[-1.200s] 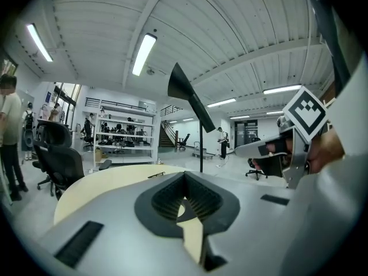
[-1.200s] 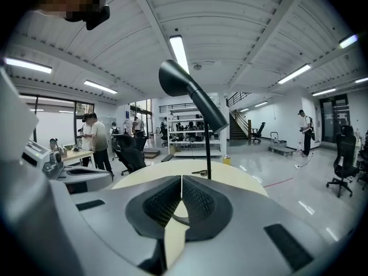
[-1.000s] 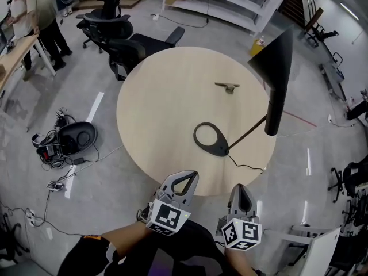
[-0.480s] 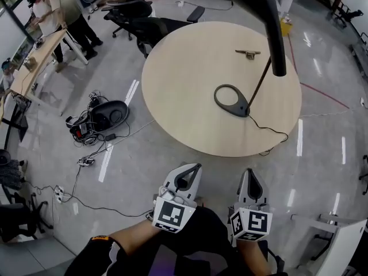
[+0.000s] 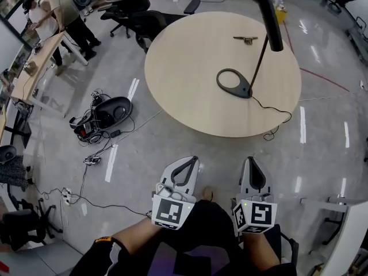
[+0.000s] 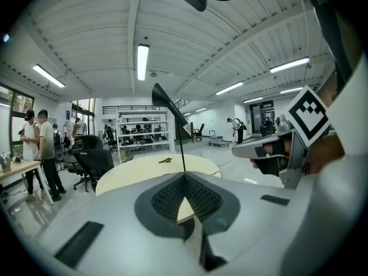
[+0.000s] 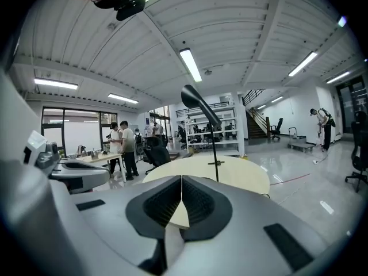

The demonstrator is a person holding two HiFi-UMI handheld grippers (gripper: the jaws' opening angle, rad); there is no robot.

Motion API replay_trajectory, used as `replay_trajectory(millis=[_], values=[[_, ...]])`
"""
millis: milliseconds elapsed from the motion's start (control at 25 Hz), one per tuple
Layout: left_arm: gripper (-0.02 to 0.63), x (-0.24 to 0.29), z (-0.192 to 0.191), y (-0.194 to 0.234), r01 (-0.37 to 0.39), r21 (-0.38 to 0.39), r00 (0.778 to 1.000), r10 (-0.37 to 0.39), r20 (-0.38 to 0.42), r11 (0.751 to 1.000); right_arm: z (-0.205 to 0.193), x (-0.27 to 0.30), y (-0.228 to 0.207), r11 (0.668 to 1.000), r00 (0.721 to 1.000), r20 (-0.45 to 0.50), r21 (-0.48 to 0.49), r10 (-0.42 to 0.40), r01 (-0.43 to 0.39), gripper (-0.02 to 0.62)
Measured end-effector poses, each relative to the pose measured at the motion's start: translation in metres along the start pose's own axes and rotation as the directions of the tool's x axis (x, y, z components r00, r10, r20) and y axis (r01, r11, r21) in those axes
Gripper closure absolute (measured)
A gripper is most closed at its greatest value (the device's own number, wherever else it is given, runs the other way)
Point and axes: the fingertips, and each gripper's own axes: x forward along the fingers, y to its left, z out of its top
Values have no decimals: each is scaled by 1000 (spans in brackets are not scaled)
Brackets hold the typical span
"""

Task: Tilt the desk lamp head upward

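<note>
Head view: desk lamp (image 5: 234, 83) standing on round table (image 5: 184, 68), well apart from left gripper (image 5: 188, 163) and right gripper (image 5: 253, 161); left gripper view: jaws closed, empty; right gripper view: likewise; step judged approach, next needing opened jaws at lamp head (image 5: 269, 16).

We note: bright, even light from ceiling strips (image 6: 142, 62); glare streaks on the floor (image 5: 303, 132); fisheye bending at edges; dark corners.
</note>
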Motion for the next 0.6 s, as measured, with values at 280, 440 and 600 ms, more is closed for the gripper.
replay_trajectory(millis=[280, 440, 600], values=[[558, -74, -12, 67, -14, 23, 999, 13, 39, 1000, -7, -4, 93, 1000, 1000, -22, -16, -3, 3, 578], [558, -129, -41, 122, -26, -32, 1000, 25, -14, 999, -18, -9, 172, 1000, 999, -35, -6, -13, 13, 580], [558, -172, -54, 158, 40, -23, 998, -39, 43, 999, -28, -20, 230, 998, 997, -42, 8, -69, 70, 578]])
